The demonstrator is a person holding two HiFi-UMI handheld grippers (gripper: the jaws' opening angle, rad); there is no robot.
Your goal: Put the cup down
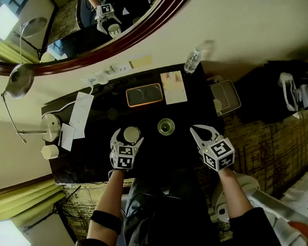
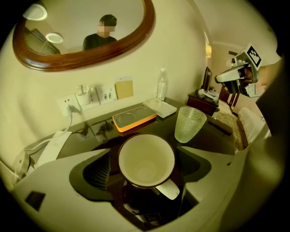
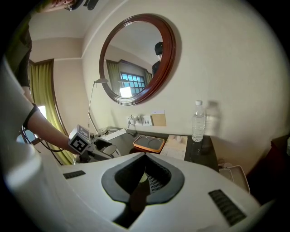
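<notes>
Straddling upright cup (image 2: 146,164), left tool (image 2: 147,155), jaws apart

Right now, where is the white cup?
In the head view the cup stands on the dark table, left of centre, between the left tongs' open jaws, with the glass tumbler to its right.

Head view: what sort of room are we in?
Likely a hotel room: a dark desk stands under a round wood-framed mirror, with a water bottle and an orange tray on it and a lamp at one end.
</notes>
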